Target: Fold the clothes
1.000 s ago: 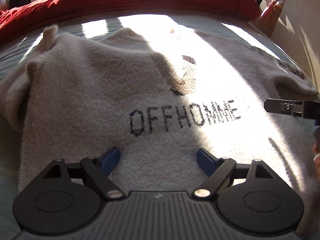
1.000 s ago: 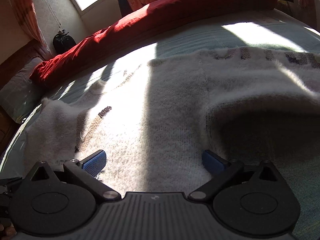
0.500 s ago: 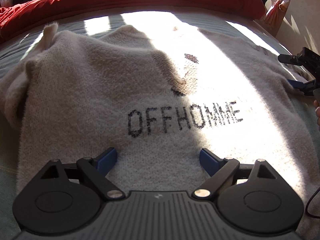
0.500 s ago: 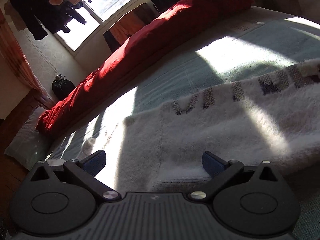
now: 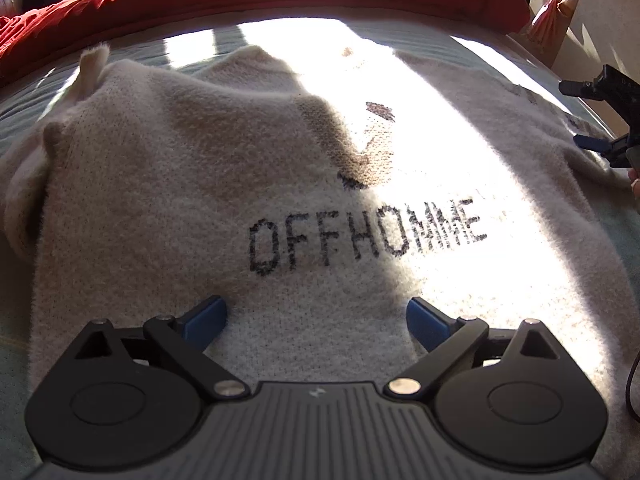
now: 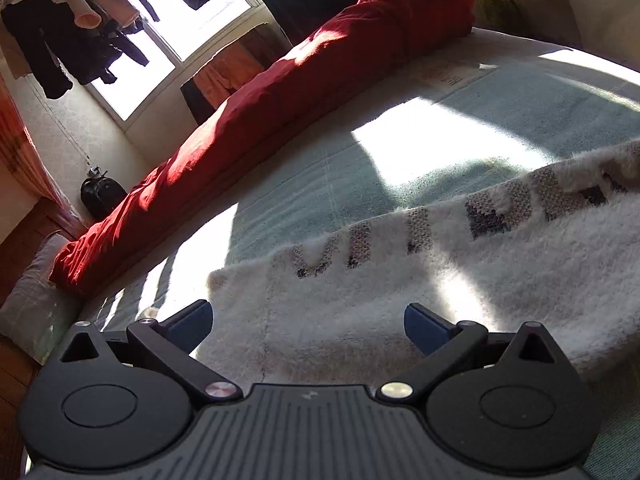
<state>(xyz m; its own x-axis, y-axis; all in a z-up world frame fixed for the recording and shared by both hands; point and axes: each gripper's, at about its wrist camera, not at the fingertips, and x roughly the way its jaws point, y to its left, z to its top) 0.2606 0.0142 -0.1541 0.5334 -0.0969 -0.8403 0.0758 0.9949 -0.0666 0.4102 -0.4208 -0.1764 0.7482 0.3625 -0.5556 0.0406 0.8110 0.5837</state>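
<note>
A fuzzy cream sweater (image 5: 200,184) lies spread on the bed, with black OFFHOMME lettering (image 5: 366,240) across it. My left gripper (image 5: 316,322) hovers over its lower part, jaws opening wide, nothing between the blue pads. The sweater's sleeve (image 6: 460,272), with dark knitted letters, stretches to the right in the right wrist view. My right gripper (image 6: 308,326) stands open over the sleeve's shoulder end, pads clear of the knit. The right gripper (image 5: 600,120) also shows at the right edge of the left wrist view, beside the sleeve.
A red duvet (image 6: 300,92) is bunched along the far side of the pale green bedsheet (image 6: 500,120). Dark clothes (image 6: 60,48) hang by a bright window. A black bag (image 6: 100,196) sits on the floor. A curtain (image 5: 556,20) hangs at the far right.
The right gripper moved away from the sweater's middle to the sleeve at the right and rolled, so the bed now looks tilted. The left gripper's jaws stand slightly wider; it stayed in place.
</note>
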